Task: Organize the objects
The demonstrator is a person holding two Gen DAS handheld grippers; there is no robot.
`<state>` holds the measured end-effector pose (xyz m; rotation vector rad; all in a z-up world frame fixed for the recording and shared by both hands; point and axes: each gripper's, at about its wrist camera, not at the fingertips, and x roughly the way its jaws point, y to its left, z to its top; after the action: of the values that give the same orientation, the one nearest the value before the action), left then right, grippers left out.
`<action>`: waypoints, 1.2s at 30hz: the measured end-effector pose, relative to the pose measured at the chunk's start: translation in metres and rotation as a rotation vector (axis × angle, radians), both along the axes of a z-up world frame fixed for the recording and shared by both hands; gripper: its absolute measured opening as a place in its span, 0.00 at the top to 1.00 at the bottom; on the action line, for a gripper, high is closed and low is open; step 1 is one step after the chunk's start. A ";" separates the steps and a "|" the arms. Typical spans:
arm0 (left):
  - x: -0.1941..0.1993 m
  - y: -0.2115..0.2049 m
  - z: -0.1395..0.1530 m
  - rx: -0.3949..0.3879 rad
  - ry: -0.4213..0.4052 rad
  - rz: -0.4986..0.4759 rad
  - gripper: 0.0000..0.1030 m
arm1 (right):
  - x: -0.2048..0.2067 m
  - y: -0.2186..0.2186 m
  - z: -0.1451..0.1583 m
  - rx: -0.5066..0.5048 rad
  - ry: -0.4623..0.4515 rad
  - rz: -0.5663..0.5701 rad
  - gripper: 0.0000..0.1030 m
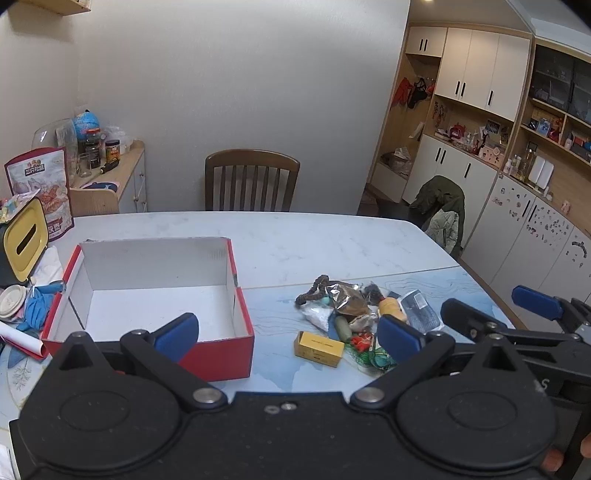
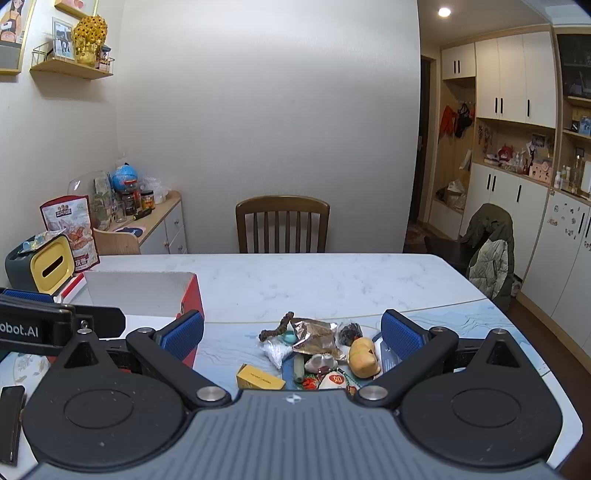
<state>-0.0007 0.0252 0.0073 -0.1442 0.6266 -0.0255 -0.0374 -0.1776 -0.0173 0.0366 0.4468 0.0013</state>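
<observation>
Left hand-held gripper (image 1: 288, 334): matte black body, two round discs, blue ribbed pads, silver pivot screws.
Right hand-held gripper (image 2: 291, 334): grey ribbed centre plate, black arms, blue pads, silver screws.

Wall: a plain pale wall (image 2: 266, 122) is filling the back of the room.
Chair: a wooden chair (image 2: 282, 225) is standing at the far side of the marble table (image 2: 295, 280).
Cupboards: white cupboards (image 1: 476, 66) are lining the right side.
Light: a ceiling lamp (image 2: 444, 12) is glowing.
</observation>
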 end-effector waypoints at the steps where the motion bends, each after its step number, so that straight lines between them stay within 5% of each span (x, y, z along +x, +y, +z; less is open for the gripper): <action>1: 0.000 0.002 0.000 -0.003 0.000 0.000 0.00 | -0.001 0.001 0.000 0.000 -0.002 -0.002 0.00; 18: 0.011 0.013 -0.002 0.046 0.010 -0.143 0.00 | -0.019 0.016 0.003 0.021 0.038 -0.111 0.00; 27: 0.053 -0.017 -0.027 0.078 0.065 -0.147 0.00 | 0.001 -0.030 -0.012 0.005 0.092 -0.132 0.00; 36: 0.105 -0.054 -0.066 0.122 0.132 -0.100 0.01 | 0.048 -0.084 -0.054 -0.024 0.184 -0.006 0.01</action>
<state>0.1044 -0.0287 -0.0585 0.0041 0.7648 -0.0746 0.0101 -0.2612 -0.0710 0.0148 0.6303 -0.0138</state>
